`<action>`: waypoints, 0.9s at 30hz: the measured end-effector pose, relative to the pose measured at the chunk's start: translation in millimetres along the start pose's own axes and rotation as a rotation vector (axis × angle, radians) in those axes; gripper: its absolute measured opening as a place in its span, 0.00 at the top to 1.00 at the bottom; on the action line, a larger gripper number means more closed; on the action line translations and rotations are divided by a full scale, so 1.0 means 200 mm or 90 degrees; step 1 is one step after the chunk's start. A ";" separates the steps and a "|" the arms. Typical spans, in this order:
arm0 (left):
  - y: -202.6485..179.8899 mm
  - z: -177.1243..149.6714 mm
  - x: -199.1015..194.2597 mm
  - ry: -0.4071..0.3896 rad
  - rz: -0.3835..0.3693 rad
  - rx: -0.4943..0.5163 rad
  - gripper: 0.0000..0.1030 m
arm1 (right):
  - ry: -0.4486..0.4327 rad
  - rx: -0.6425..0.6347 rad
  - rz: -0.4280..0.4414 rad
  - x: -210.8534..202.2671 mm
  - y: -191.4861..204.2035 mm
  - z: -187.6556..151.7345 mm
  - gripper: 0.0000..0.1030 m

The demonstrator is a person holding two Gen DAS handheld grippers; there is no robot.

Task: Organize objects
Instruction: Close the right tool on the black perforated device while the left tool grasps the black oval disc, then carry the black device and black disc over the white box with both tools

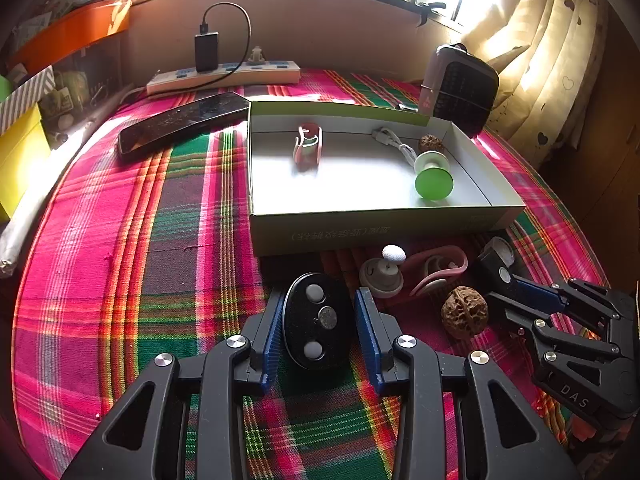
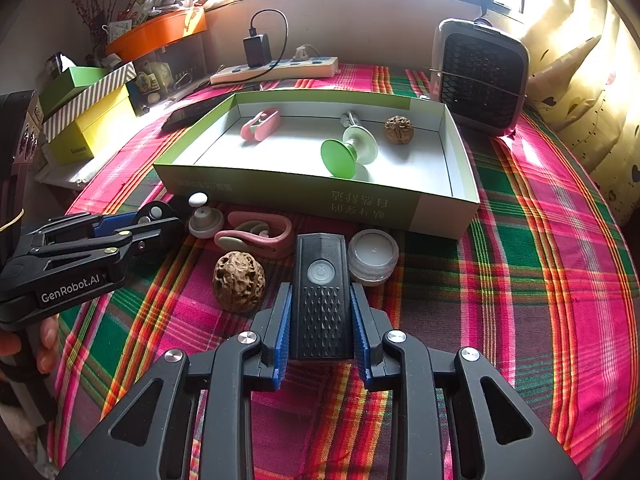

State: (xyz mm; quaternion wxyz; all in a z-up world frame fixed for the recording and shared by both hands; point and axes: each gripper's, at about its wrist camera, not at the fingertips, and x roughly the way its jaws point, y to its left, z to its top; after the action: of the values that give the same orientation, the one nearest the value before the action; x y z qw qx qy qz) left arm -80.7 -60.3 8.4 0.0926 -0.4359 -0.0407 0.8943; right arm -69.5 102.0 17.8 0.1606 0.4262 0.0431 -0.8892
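Black oval case [image 1: 318, 322], two white dots, grey centre.

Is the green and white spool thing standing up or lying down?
Lying down. The spool rests on its side in the box, its green end facing the front wall.

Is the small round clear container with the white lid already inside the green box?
No, the round container stands on the plaid cloth outside the green box, in front of its near wall.
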 end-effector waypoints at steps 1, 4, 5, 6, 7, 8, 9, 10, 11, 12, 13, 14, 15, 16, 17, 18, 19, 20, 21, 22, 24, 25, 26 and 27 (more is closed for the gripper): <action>0.00 0.00 0.00 0.000 0.000 0.001 0.68 | 0.000 0.000 0.001 0.00 0.00 0.00 0.73; 0.00 0.00 0.00 0.000 0.001 0.001 0.68 | 0.000 0.001 0.002 0.00 0.00 0.00 0.73; 0.00 0.00 0.00 0.000 0.001 0.001 0.68 | -0.001 0.000 0.004 0.00 0.00 0.00 0.73; 0.00 0.00 0.00 0.000 0.001 0.001 0.68 | -0.002 -0.001 0.007 0.00 0.00 0.00 0.73; 0.00 0.00 0.00 0.000 0.002 0.002 0.68 | -0.002 -0.002 0.008 0.00 0.01 0.00 0.73; 0.00 0.00 0.00 0.001 0.002 0.003 0.68 | -0.003 -0.004 0.010 0.00 0.01 0.00 0.73; 0.00 0.00 0.00 0.001 0.003 0.002 0.68 | -0.003 -0.004 0.012 0.00 0.01 0.00 0.73; 0.00 0.00 0.00 0.002 0.003 0.002 0.68 | -0.002 -0.003 0.012 0.00 0.01 0.00 0.73; 0.00 0.00 0.00 0.001 0.003 0.004 0.69 | -0.003 -0.003 0.011 0.00 0.01 -0.01 0.73; 0.00 0.00 0.00 0.002 0.003 0.004 0.69 | -0.003 -0.002 0.011 -0.01 0.01 0.00 0.73; 0.00 0.00 0.00 0.002 0.002 0.004 0.69 | -0.004 -0.001 0.013 -0.01 0.01 0.00 0.73; 0.00 0.00 0.00 0.003 0.002 0.004 0.69 | -0.004 -0.001 0.015 -0.01 0.01 0.00 0.73; 0.00 0.00 0.00 0.003 0.002 0.005 0.69 | -0.004 -0.001 0.016 -0.01 0.01 0.00 0.73; 0.01 0.00 -0.01 0.003 0.002 0.004 0.69 | -0.004 -0.002 0.015 -0.01 0.01 0.00 0.73; 0.00 -0.01 -0.01 0.002 0.001 0.005 0.69 | -0.006 -0.003 0.015 -0.02 0.01 0.00 0.73; -0.01 -0.01 -0.01 0.002 0.001 0.006 0.69 | -0.006 -0.002 0.016 -0.02 0.01 0.00 0.73; 0.00 -0.01 -0.02 0.001 0.002 0.006 0.69 | -0.008 -0.003 0.017 -0.02 0.01 0.00 0.73; -0.01 -0.01 -0.02 0.000 0.002 0.007 0.69 | -0.009 -0.003 0.017 -0.03 0.01 0.00 0.73; -0.01 -0.01 -0.02 -0.001 0.002 0.006 0.69 | -0.010 -0.004 0.018 -0.03 0.01 0.00 0.73; -0.01 -0.01 -0.03 -0.002 0.003 0.005 0.69 | -0.011 -0.004 0.018 -0.04 0.02 0.00 0.73; -0.01 0.00 -0.04 -0.005 0.004 0.007 0.69 | -0.014 -0.005 0.020 -0.05 0.02 0.01 0.73; -0.01 0.00 -0.05 -0.007 0.005 0.006 0.69 | -0.015 -0.005 0.022 -0.05 0.02 0.01 0.73; -0.01 0.00 -0.06 -0.009 0.004 0.007 0.69 | -0.017 -0.004 0.024 -0.06 0.02 0.01 0.73; -0.01 0.00 -0.06 -0.010 0.003 0.007 0.69 | -0.018 -0.004 0.025 -0.06 0.02 0.01 0.73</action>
State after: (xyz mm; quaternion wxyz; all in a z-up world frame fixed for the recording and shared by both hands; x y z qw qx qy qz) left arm -72.7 -61.6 18.5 0.0927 -0.4286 -0.0353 0.8980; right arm -62.5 101.8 29.1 0.1802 0.4137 0.0351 -0.8917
